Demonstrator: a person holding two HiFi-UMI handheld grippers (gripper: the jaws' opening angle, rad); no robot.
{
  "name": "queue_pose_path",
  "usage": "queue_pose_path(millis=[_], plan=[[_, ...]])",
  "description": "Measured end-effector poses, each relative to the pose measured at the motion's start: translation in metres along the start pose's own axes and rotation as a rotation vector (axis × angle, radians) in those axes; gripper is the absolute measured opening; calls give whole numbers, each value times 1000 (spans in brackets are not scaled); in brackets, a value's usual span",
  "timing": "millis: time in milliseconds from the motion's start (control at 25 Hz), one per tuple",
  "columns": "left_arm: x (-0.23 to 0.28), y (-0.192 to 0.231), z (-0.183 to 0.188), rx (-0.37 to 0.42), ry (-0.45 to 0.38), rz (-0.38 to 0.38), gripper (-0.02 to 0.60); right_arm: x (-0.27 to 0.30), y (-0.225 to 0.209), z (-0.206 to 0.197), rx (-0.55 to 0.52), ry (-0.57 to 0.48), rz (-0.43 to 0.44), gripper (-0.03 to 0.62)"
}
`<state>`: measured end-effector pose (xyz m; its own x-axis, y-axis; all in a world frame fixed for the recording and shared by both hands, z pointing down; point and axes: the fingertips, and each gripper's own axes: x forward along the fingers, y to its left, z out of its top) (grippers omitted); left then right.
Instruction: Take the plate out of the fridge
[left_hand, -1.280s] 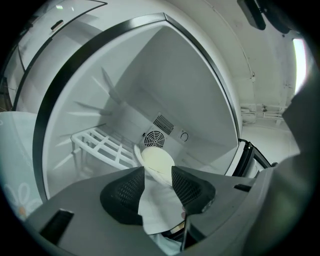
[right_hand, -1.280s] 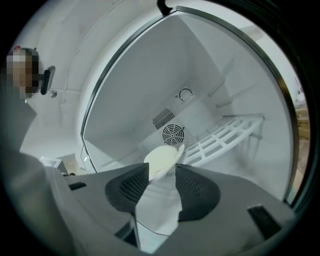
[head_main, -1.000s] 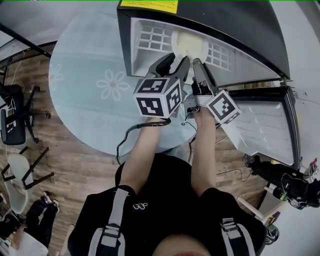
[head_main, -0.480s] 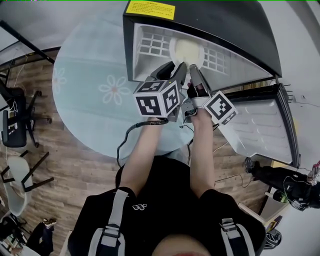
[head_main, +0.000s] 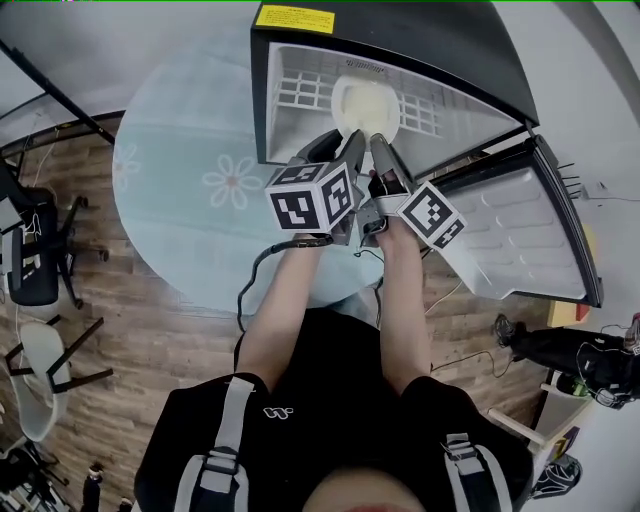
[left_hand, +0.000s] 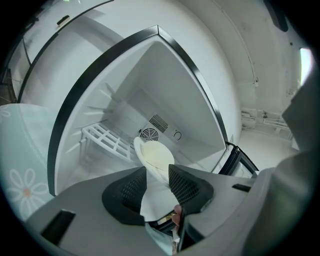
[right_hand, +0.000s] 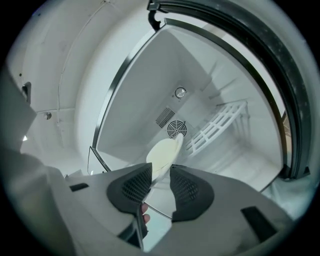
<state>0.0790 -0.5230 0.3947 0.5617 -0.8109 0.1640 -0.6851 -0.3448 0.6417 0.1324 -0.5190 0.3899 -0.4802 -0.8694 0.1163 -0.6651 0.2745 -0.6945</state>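
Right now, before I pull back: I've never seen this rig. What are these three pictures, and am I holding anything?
There is no robot arm: a person holds a pair of tongs in each hand. The top-down picture comes from a camera on their head. The other two cameras ride on the tongs and look along the jaws. A black fridge stands on a round table with its door open. The left tongs and right tongs each clamp the rim of the pale plate, not yet out of the fridge.
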Motion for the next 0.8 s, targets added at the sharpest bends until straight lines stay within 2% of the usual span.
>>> queue_pose_path(millis=[440, 800], plan=[[-31, -22, -6, 27, -10, -19, 132, -33, 20, -4, -19, -18, 19, 117], [-44, -29, -19, 37, 15, -28, 132, -51, 22, -13, -22, -28, 1, 117]])
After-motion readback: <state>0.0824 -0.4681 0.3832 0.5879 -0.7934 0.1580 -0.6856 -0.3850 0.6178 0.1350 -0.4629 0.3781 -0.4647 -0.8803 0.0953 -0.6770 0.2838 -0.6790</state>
